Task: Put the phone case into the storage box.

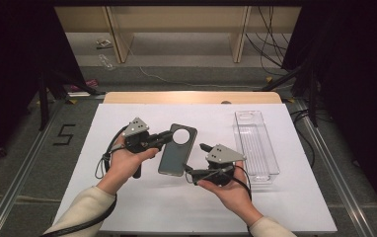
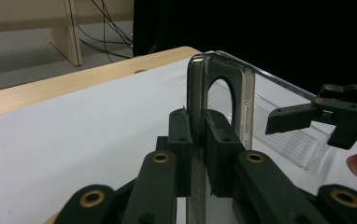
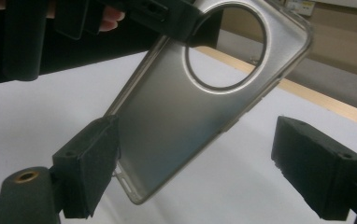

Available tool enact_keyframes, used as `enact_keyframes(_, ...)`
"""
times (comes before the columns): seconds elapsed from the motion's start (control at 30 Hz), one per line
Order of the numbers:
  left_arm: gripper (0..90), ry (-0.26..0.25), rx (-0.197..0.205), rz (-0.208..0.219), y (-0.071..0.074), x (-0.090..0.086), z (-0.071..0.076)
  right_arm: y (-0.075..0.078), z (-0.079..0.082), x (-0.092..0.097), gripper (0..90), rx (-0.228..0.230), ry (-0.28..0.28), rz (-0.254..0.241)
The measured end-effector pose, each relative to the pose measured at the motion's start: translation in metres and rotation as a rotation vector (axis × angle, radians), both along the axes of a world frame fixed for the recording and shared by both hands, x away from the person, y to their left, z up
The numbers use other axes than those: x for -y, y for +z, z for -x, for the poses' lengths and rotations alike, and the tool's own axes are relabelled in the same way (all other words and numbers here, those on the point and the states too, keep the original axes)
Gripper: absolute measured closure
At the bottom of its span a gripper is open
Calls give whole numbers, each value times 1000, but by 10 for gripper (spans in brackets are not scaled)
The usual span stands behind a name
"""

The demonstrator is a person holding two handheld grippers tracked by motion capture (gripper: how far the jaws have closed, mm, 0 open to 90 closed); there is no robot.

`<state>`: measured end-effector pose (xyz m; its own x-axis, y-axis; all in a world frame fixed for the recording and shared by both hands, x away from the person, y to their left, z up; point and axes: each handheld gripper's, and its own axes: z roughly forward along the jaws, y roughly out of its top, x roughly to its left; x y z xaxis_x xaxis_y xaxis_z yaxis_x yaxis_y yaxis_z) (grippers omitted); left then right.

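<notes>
Smoky translucent phone case (image 1: 176, 150) w/ round cutout, left tool (image 1: 169, 136) pinching its top edge, right tool (image 1: 196, 163) spread.

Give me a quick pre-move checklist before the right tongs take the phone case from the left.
1. Left tongs shut on the phone case: ok.
2. Case off the white table: ok, it looks held in the air.
3. Right tongs open: ok, pads wide apart.
4. Case's lower end between the right pads: cannot tell; the edge sits near one pad.
5. Clear tray free of both tongs: ok, it lies apart by the right hand.
</notes>
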<state>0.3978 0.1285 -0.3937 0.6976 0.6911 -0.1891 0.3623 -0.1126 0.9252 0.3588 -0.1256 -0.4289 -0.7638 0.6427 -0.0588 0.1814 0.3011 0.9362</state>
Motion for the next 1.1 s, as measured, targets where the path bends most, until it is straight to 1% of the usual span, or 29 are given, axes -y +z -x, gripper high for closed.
enact_keyframes(0.2, 814, -8, 11, -1, 0, 1, 1, 5, -6, 3, 178, 7, -36, -27)
enact_keyframes(0.37, 815, -11, 23, 0, 0, 2, 2, 8, -9, 6, 189, 14, -65, -35)
enact_keyframes(0.43, 815, -16, 24, 0, 0, 3, 2, 9, -10, 7, 201, 8, -72, -42)
enact_keyframes(0.5, 815, -20, 27, -1, -1, 4, 3, 10, -11, 7, 252, 2, -76, -45)
enact_keyframes(0.63, 815, -25, 30, -3, -1, 6, 4, 11, -13, 6, 253, 8, -81, -54)
enact_keyframes(0.73, 815, -28, 33, -5, -2, 6, 4, 12, -14, 6, 258, 5, -92, -60)
enact_keyframes(0.83, 815, -28, 39, -2, -2, 7, 5, 12, -16, 7, 294, 0, -99, -69)
enact_keyframes(1.1, 815, -28, 47, 2, -1, 7, 5, 14, -19, 7, 326, 3, -116, -83)
